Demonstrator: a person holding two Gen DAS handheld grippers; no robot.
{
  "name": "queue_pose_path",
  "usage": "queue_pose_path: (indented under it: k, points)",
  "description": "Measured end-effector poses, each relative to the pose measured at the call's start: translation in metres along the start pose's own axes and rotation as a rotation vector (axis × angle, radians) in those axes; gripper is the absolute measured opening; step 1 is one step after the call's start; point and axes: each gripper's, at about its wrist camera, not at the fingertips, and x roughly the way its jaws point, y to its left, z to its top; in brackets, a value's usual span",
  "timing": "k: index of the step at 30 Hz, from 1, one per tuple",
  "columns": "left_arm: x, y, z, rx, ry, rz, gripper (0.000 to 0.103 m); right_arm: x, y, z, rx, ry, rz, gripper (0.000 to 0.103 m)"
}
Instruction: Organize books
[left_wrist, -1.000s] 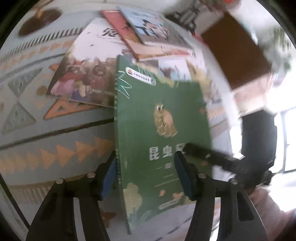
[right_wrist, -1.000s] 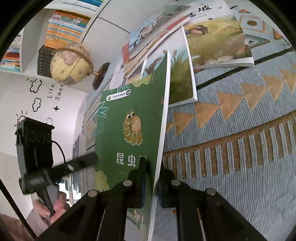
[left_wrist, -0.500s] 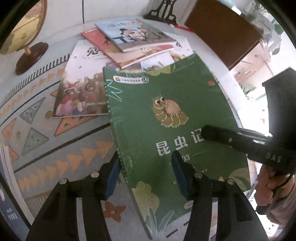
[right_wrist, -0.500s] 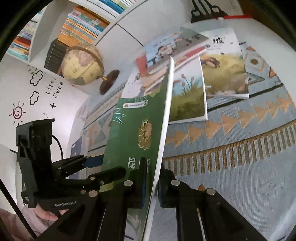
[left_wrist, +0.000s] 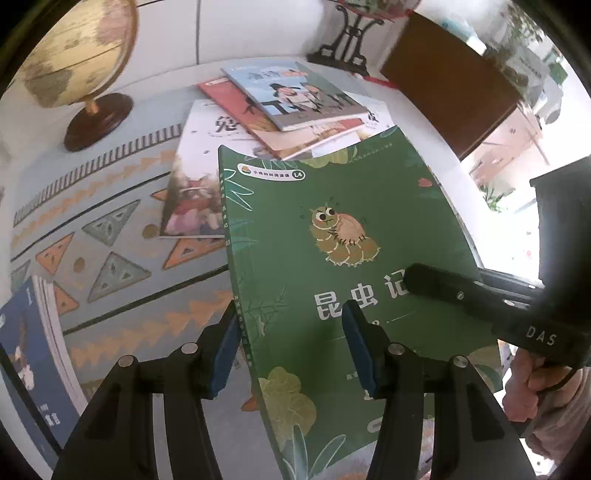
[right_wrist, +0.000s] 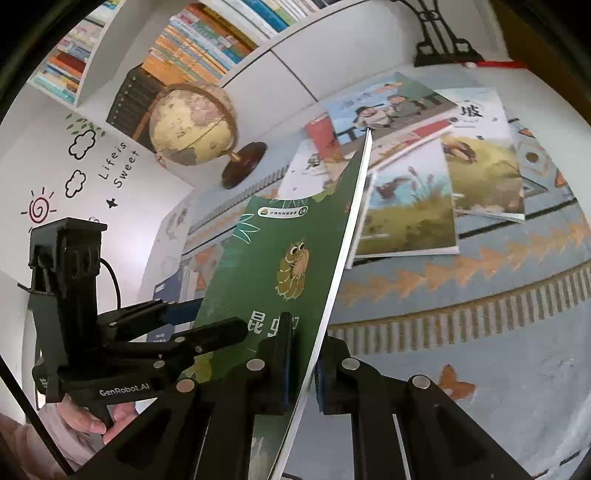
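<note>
- Green insect book (left_wrist: 332, 236) is lifted above the patterned rug (left_wrist: 110, 206).
- Right gripper (right_wrist: 304, 373) jaws clench its page edge.
- Left gripper (left_wrist: 291, 347) jaws straddle its spine, released.

Right gripper (right_wrist: 304, 369) is clamped tight and angled downward; left gripper (left_wrist: 291, 350) is partly spread, pointing steeply down.

Left wrist view: close above the green book (left_wrist: 332, 258), looking steeply down along its fingers (left_wrist: 360, 347) toward the globe (left_wrist: 70, 51) and back wall. Right wrist view: from the book's opposite edge, angled less steeply, taking in the bookshelf (right_wrist: 207, 48). Shared: green book, globe, scattered books (right_wrist: 406, 122), patterned tabletop (right_wrist: 480, 332).
</note>
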Motion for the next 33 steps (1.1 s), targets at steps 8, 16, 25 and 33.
queue_pose_path:
  k: [8, 16, 25, 33]
  points:
    - [-0.026, 0.022, -0.005, -0.024, -0.046, 0.012, 0.051, 0.007, 0.034, 0.003, -0.039, -0.007, 0.008, 0.009]
    - [-0.052, 0.051, -0.014, -0.062, -0.083, 0.024, 0.051, 0.016, 0.072, 0.006, -0.078, -0.018, 0.021, 0.009]
    - [-0.082, 0.102, -0.033, -0.144, -0.136, 0.047, 0.051, 0.043, 0.126, 0.009, -0.140, 0.001, 0.045, 0.009]
    - [-0.108, 0.156, -0.057, -0.250, -0.179, 0.074, 0.051, 0.081, 0.185, 0.009, -0.225, 0.047, 0.069, 0.010]
